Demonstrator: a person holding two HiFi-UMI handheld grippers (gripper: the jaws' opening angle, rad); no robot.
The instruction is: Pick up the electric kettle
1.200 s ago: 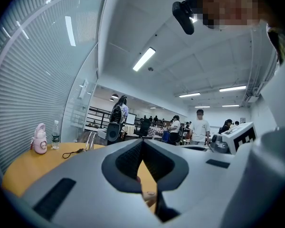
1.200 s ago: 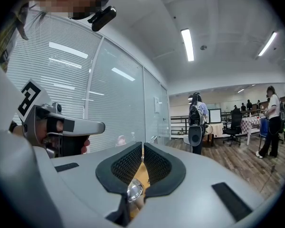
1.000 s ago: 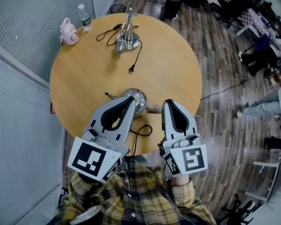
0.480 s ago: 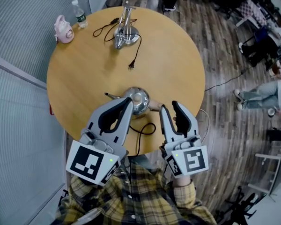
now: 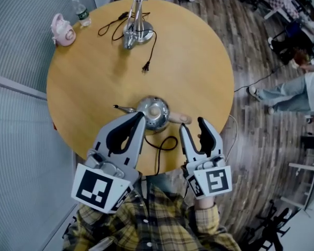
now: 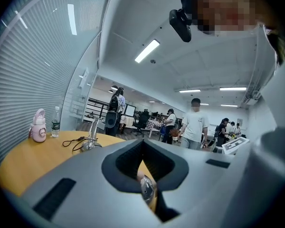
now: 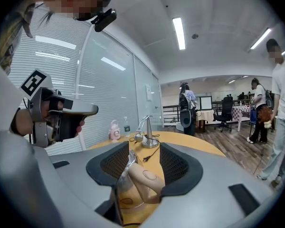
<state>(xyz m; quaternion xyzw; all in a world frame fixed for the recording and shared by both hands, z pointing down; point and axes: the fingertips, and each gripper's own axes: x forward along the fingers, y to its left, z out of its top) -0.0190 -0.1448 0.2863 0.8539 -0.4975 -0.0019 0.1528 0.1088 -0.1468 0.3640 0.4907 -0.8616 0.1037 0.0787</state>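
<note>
Left gripper, jaws together, right gripper beside it, jaws just been opening, kettle handle between them

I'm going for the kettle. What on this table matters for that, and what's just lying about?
Job:
- kettle
- its handle
- right gripper, jaws just opened, handle between them, not gripped

Lying about:
- silver stand with its plug lead
- pink bottle
- water bottle
- black cord
</note>
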